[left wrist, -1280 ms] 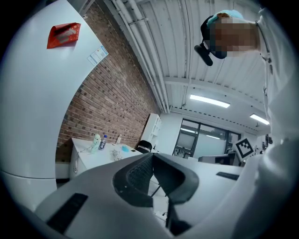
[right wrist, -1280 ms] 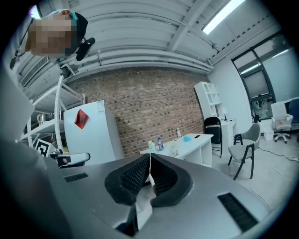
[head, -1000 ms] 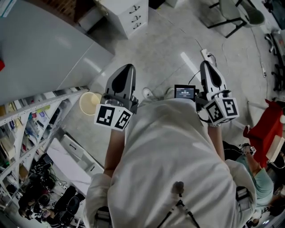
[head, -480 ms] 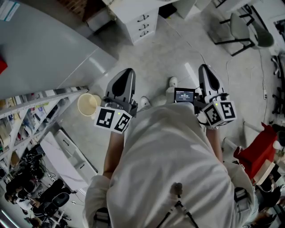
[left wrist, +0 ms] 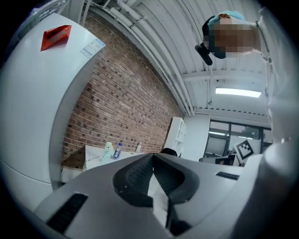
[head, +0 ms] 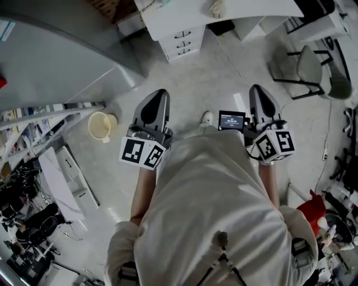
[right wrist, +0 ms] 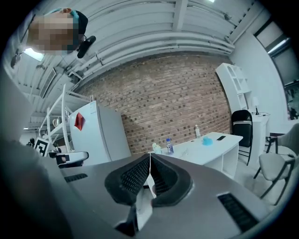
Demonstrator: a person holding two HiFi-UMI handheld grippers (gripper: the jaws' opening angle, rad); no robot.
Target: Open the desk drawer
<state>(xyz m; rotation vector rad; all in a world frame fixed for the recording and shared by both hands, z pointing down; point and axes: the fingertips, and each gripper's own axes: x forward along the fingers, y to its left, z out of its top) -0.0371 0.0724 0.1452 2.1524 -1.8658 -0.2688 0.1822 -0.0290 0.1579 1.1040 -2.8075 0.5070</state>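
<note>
Both grippers clenched and empty, well short of the drawers.
Left gripper [head: 159,96] is pressed together on nothing, above the floor [head: 212,78]. The drawers [head: 180,42] sit under the white bench [head: 184,14], well ahead and slightly right of it; they seem all closed, though small here. Right gripper [head: 259,92], likewise clamped on nothing, is furthest right, with the drawers well ahead to its left.
</note>
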